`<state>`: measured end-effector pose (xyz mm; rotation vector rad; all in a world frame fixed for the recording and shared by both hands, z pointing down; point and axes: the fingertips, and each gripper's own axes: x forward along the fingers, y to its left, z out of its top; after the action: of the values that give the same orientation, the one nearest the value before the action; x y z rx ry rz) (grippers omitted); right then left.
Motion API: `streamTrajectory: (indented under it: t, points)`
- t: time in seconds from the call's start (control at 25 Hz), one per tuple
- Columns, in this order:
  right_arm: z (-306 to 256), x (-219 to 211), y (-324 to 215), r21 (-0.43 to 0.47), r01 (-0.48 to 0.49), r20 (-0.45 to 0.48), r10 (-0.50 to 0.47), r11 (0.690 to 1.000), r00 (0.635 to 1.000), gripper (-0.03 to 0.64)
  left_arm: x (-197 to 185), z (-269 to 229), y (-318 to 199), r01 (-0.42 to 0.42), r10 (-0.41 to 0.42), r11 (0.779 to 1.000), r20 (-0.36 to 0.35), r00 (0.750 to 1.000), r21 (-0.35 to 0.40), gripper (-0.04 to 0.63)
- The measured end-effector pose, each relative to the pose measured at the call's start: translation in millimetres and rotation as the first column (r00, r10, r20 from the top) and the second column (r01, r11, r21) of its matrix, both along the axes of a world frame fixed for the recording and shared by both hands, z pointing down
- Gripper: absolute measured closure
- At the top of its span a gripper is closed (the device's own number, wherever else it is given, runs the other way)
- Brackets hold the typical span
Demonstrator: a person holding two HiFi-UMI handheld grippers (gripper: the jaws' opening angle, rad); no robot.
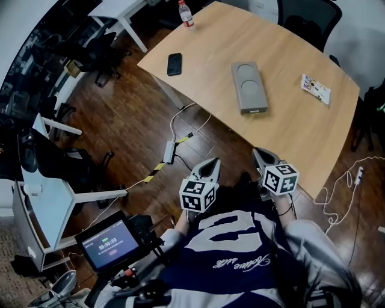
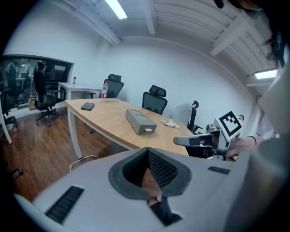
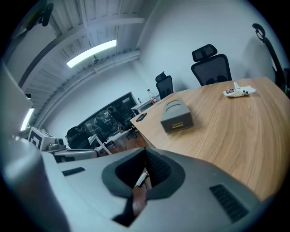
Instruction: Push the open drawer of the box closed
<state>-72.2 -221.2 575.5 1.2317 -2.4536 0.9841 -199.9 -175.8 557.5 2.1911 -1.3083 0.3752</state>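
Observation:
A grey box (image 1: 249,86) lies on the wooden table (image 1: 301,138), its drawer front (image 1: 255,110) facing me and standing out slightly at the near end. It also shows as the box (image 2: 141,121) in the left gripper view and the box (image 3: 176,115) in the right gripper view. Both grippers hang off the table's near edge, close to my body and well short of the box. My left gripper (image 1: 213,162) has its jaws together with nothing in them. My right gripper (image 1: 257,151) is shut and empty too.
A black phone (image 1: 174,63) and a bottle (image 1: 186,13) sit at the table's far left, a small packet (image 1: 316,88) to the box's right. Office chairs (image 1: 304,18) stand behind the table. Cables and a power strip (image 1: 169,151) lie on the floor.

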Motion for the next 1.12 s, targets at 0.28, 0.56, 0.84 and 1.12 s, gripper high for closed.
streamTrajectory:
  t: [0.28, 0.56, 0.84, 1.12]
  points:
    - [-1.7, 4.9, 51.9, -0.013, -0.016, -0.038, 0.015, 1.0, 0.999, 0.621, 18.5, 1.1, 32.7, -0.065, 0.065, 0.998, -0.046, 0.997, 0.001, 0.592]
    - [-8.9, 17.9, 78.1, -0.005, -0.026, -0.051, 0.025, 1.0, 0.998, 0.621, 24.9, -0.4, 50.5, -0.046, 0.046, 0.999, -0.069, 0.997, 0.006, 0.592]
    - [-21.6, 39.4, 91.4, 0.029, -0.008, -0.022, 0.009, 1.0, 1.0, 0.621, 44.2, -7.4, 68.6, 0.005, -0.004, 1.0, -0.075, 0.997, 0.015, 0.592]
    - [-34.2, 88.6, 120.9, 0.062, 0.067, 0.011, -0.068, 0.996, 0.998, 0.621, 103.4, -20.4, 92.7, 0.075, -0.071, 0.996, -0.066, 0.995, 0.049, 0.592]
